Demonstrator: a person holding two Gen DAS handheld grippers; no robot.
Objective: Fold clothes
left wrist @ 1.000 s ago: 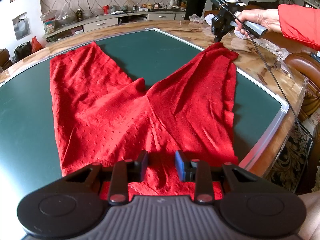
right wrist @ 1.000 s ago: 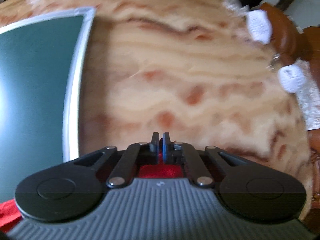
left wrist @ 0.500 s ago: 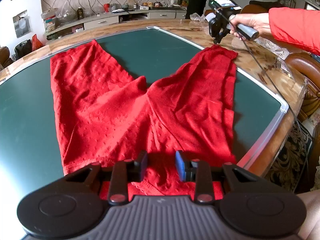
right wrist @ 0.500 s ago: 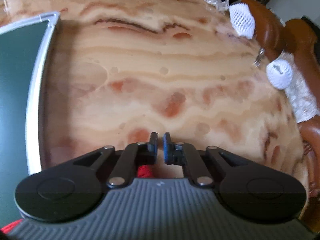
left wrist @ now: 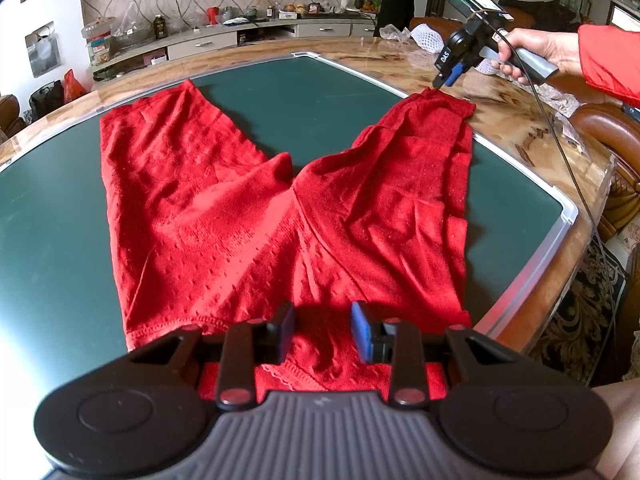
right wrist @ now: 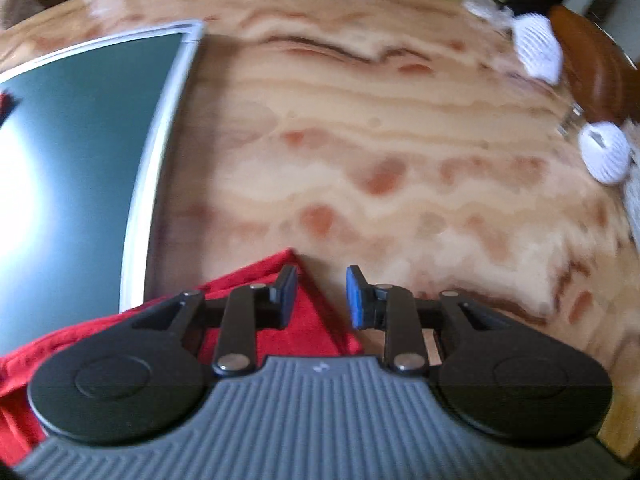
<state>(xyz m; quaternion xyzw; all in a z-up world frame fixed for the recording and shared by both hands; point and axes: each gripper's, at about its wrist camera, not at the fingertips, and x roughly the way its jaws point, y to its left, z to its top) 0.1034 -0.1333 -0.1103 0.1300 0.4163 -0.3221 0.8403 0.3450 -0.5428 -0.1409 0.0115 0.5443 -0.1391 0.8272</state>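
Red trousers [left wrist: 248, 216] lie flat on the green mat [left wrist: 320, 92], waistband towards me, both legs spread away. My left gripper [left wrist: 322, 330] hovers over the waistband with its jaws apart and cloth showing beneath the gap. At the far right, my right gripper [left wrist: 445, 79] sits just past the right leg's hem [left wrist: 440, 100], which reaches onto the marble tabletop. In the right wrist view the right gripper [right wrist: 320, 296] is opening; the hem corner [right wrist: 316, 332] lies slack under the gap, and no pad presses on it.
The mat's pale rim [right wrist: 140, 208] borders the marble tabletop [right wrist: 360, 160]. White net-wrapped items [right wrist: 538, 54] [right wrist: 604, 158] lie at the table's far right. A person's hand [left wrist: 532, 50] in a red sleeve holds the right gripper. A brown chair [left wrist: 612, 128] stands beside the table.
The right gripper's jaws went from shut on the hem to apart, letting the cloth go. It shifted a little past the hem. The left gripper stayed put.
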